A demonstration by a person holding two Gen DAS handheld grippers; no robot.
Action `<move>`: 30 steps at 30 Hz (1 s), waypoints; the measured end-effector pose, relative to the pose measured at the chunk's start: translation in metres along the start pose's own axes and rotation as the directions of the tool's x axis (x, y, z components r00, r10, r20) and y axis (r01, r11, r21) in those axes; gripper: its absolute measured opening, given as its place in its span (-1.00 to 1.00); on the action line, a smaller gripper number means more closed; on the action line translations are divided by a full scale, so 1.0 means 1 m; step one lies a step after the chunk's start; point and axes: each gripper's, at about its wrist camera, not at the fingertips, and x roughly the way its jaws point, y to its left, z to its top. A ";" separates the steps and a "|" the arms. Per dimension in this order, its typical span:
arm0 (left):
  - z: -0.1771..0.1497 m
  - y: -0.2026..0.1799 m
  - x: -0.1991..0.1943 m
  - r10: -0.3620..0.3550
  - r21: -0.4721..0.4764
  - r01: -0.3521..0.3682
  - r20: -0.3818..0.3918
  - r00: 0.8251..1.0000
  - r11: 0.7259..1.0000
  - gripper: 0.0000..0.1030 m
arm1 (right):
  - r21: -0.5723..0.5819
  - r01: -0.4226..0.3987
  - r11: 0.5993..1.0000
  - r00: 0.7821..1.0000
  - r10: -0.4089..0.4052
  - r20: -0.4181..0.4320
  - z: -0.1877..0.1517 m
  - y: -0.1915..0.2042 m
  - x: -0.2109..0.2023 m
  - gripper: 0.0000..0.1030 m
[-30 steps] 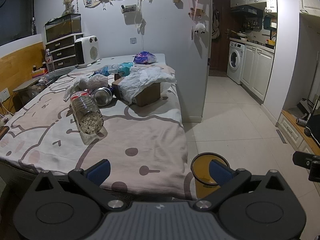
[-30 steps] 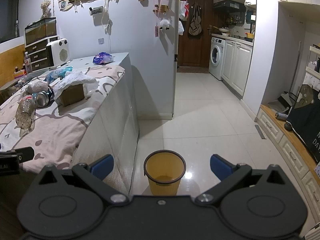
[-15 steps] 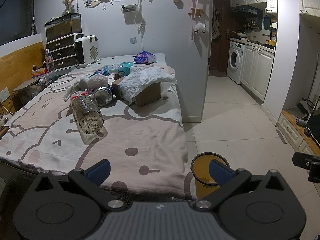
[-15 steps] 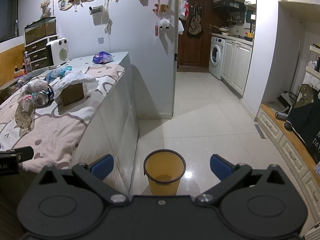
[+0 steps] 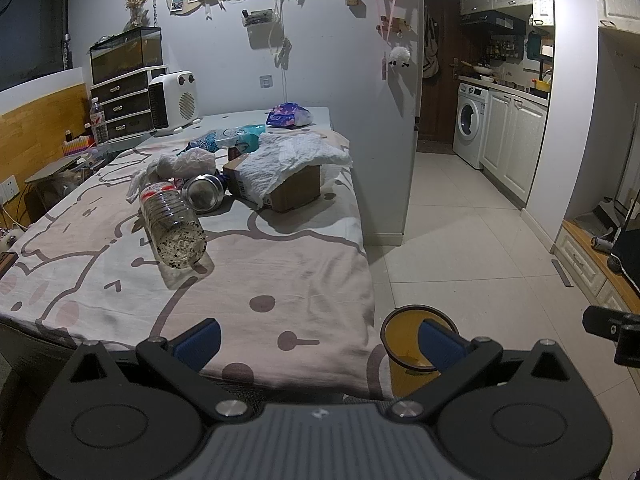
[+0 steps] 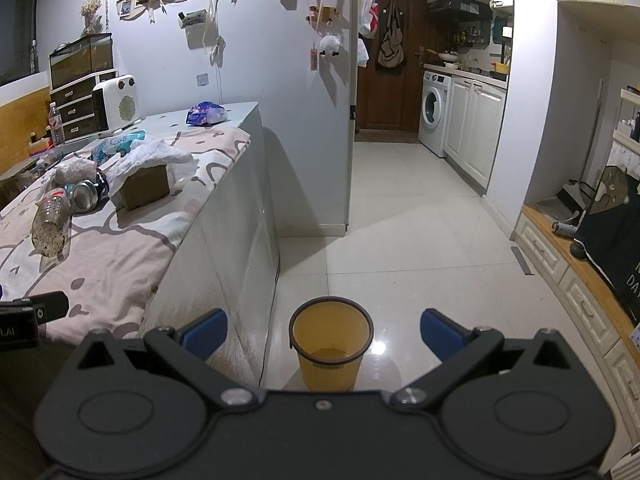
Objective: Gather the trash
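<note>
Dim apartment, table [image 5: 280, 280] under cartoon-print cloth as landmark. On it, left to right: one clear plastic bottle [image 5: 173, 224] lying on side; one crumpled white bag [image 5: 188, 162] behind it; one metal can [image 5: 203, 198] on side beside bottle; one cardboard box [image 5: 288, 188] draped with white paper. One yellow bin [image 6: 331, 344] on floor off table's right corner. Left gripper [image 5: 318, 340] at table's near edge, jaws wide apart, empty. Right gripper [image 6: 324, 330] above floor facing bin, jaws wide apart, empty.

Patterned bedsheet [image 5: 280, 272] with plastic bottle [image 5: 172, 220], can [image 5: 203, 198], cardboard box [image 5: 288, 186], crumpled tissues [image 5: 188, 162]; bin [image 6: 331, 348] on floor [image 6: 420, 248].
</note>
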 end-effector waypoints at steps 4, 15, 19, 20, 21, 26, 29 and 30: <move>0.000 0.000 0.000 0.001 0.000 -0.001 0.000 1.000 1.000 1.00 | 0.000 0.001 1.000 1.000 -0.001 -0.001 0.000 0.000 0.000 1.00; 0.000 0.000 0.000 0.000 -0.001 0.000 0.000 1.000 1.000 1.00 | 0.001 0.001 1.000 1.000 -0.001 -0.003 -0.003 0.001 0.002 1.00; 0.000 0.000 0.000 0.000 -0.001 0.000 0.001 1.000 1.000 1.00 | 0.000 -0.001 1.000 1.000 0.001 -0.003 -0.002 0.000 0.002 1.00; 0.000 0.000 0.000 0.000 -0.001 0.000 0.000 1.000 1.000 1.00 | 0.001 -0.001 1.000 1.000 0.001 -0.005 -0.003 0.000 0.002 1.00; 0.000 0.000 0.000 0.000 -0.001 0.000 0.000 1.000 1.000 1.00 | 0.000 -0.001 1.000 1.000 0.001 -0.006 -0.002 0.002 0.003 1.00; 0.000 -0.002 -0.001 0.001 0.000 -0.001 0.003 1.000 1.000 1.00 | 0.002 -0.002 1.000 1.000 0.002 -0.007 -0.004 0.001 0.001 1.00; 0.000 -0.002 -0.001 0.001 0.000 -0.001 0.002 1.000 1.000 1.00 | 0.005 0.001 1.000 1.000 -0.001 -0.012 -0.005 0.001 0.004 1.00; 0.000 -0.003 -0.002 0.000 0.001 0.000 0.002 1.000 1.000 1.00 | 0.004 0.000 1.000 1.000 0.000 -0.013 -0.004 0.001 0.004 1.00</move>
